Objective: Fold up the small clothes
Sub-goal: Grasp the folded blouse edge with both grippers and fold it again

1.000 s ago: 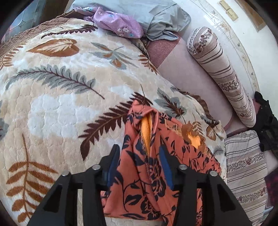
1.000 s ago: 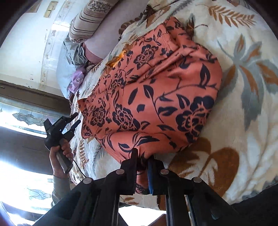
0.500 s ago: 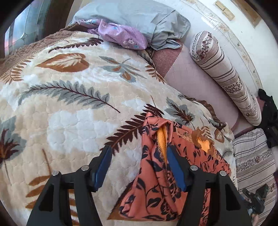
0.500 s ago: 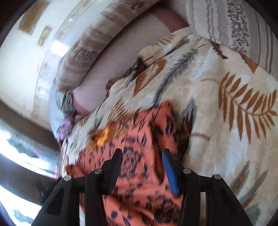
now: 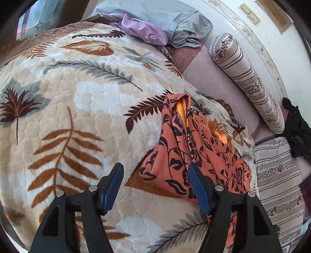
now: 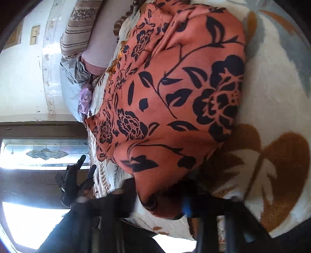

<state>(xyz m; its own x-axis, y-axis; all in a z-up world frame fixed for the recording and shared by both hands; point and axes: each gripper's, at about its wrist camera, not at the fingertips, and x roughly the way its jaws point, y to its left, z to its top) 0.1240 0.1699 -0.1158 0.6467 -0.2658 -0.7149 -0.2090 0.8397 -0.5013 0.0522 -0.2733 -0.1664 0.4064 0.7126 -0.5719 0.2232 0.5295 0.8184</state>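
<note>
Left tongs: black arms with blue pads, standing apart over the blanket with nothing gripped; the right-hand pad crosses in front of the garment's near edge, and touch cannot be told.
Right tongs: smeared by motion blur at the bottom of the right wrist view, arms only dark streaks with one blue pad showing; jaws closed together at the garment's near edge, which bunches there, so they look clamped on it, though the blur hides the contact itself.
Orange garment: on the bed, lying on the blanket toward its right side; thin orange cloth with dark navy flowers and leaves, roughly folded into a lumpy wedge, a yellow lining showing in a slit at its far tip. Its near corner is hidden behind the left tongs.
Blanket: plush, quilted in small bumps, cream with brown, rust and grey fern leaves; cut off by the lens edge.
Striped cloth: flat, banded, right of the garment, partly out of frame.
Bolster: long striped cylinder by the wall.
Lilac cloth: crumpled, flowered, at the far end against a grey pillow.
Black object: at the right rim, too dark to make out.
</note>
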